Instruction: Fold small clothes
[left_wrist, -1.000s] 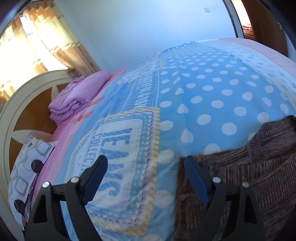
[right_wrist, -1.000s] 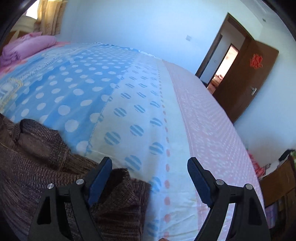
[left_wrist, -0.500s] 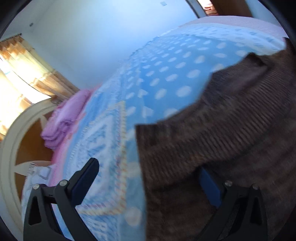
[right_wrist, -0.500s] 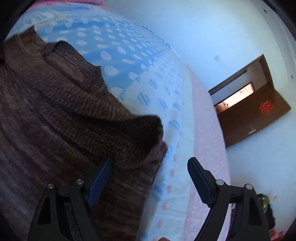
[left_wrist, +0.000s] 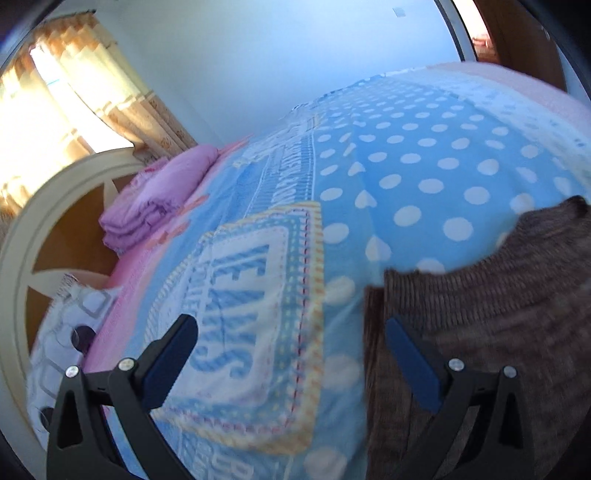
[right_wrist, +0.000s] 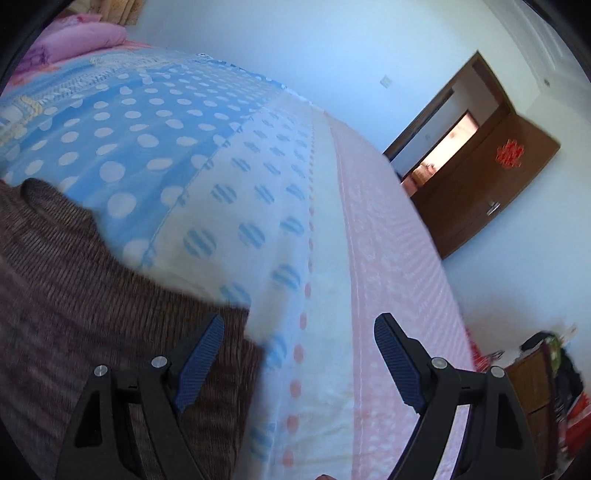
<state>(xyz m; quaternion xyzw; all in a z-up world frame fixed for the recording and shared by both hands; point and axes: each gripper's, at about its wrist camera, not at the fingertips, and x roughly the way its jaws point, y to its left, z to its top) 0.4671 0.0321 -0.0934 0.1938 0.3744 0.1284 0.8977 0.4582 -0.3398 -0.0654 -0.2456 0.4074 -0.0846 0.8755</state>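
Under the inner fingers of both tongs lies the brown sweater (left_wrist: 498, 314), dropped flat onto the dotted blanket (left_wrist: 424, 166) after hanging lifted half a second ago. Left tongs (left_wrist: 291, 354) and right tongs (right_wrist: 299, 350) gape, empty; one fold seems finished.

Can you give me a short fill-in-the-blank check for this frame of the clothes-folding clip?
1. The garment lying on the bed is ____ in colour.
2. Both the left gripper and the right gripper have their jaws ____.
3. The folded quilt near the headboard is ____.
4. The blue part of the bedspread carries white ____.

Missing words: brown; open; purple; dots
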